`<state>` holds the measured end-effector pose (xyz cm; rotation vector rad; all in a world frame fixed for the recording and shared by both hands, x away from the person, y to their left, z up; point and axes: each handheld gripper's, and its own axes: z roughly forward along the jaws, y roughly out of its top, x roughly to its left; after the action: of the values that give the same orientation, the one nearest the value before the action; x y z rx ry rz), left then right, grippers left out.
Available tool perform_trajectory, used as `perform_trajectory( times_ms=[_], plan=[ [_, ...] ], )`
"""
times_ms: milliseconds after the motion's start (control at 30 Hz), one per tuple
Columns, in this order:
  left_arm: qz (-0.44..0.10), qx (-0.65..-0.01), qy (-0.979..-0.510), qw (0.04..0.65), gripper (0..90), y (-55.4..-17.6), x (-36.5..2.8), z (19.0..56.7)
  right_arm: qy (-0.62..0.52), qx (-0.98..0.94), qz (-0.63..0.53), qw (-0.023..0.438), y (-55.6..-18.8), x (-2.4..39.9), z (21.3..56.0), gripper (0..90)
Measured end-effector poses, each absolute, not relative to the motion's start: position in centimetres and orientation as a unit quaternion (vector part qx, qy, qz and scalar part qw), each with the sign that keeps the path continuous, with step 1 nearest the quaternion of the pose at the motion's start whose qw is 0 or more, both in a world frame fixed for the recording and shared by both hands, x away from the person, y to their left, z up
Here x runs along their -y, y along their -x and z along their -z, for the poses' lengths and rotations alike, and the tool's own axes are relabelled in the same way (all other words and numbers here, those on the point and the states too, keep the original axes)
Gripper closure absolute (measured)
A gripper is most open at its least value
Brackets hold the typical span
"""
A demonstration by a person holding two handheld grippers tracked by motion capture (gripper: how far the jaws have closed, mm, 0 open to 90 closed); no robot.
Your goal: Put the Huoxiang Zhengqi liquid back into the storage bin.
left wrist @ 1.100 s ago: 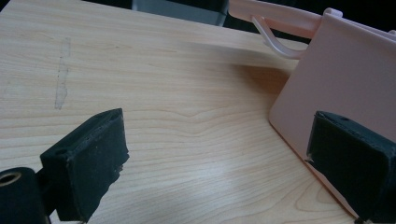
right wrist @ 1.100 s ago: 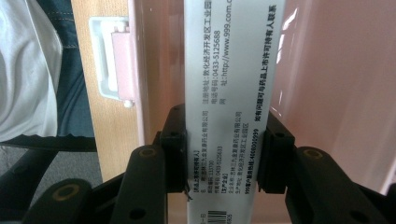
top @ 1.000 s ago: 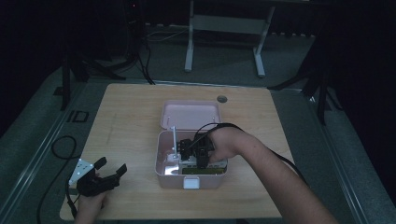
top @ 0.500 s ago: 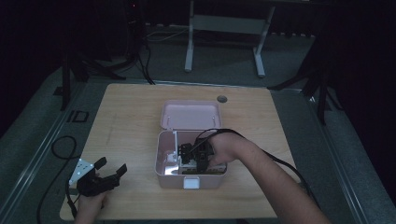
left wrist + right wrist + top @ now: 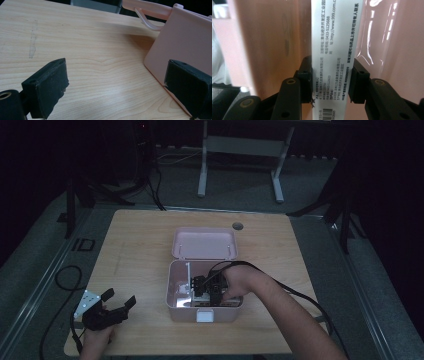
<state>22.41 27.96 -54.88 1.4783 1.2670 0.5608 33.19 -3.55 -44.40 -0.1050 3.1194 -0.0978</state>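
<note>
Wooden table [image 5: 140,250]; at left, left gripper [image 5: 119,305] resting with jaws spread wide, empty. Centre: pink box [image 5: 172,292], lid open. Right gripper [image 5: 330,83] down inside it, clamped on white printed carton [image 5: 335,45]. Likely risk: carton catching a wall, twisting loose.

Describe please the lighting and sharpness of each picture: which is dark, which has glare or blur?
High view: very dim, the room nearly black, the wooden table and pink box faintly lit. Left gripper view: bright, wood grain sharp, a soft sheen on the table, the near claw pads slightly blurred. Right gripper view: bright, print on the white carton readable, glare streaks on the glossy pink wall.
</note>
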Motion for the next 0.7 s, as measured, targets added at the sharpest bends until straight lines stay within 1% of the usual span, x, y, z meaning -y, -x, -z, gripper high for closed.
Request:
perform_trajectory(
  times_ms=[467, 700],
  plan=[
    [-0.235, -0.530, -0.618, 0.530, 5.2, -22.39, -27.97, 54.86, 0.036, -0.999, 0.022, 0.006, -33.36, 3.61, 44.86, 60.9],
    [-0.236, -0.530, -0.618, 0.530, 5.2, -22.38, -27.97, 54.84, 0.031, -0.999, 0.030, 0.002, -33.48, 3.58, 44.78, 57.3]
  ],
)
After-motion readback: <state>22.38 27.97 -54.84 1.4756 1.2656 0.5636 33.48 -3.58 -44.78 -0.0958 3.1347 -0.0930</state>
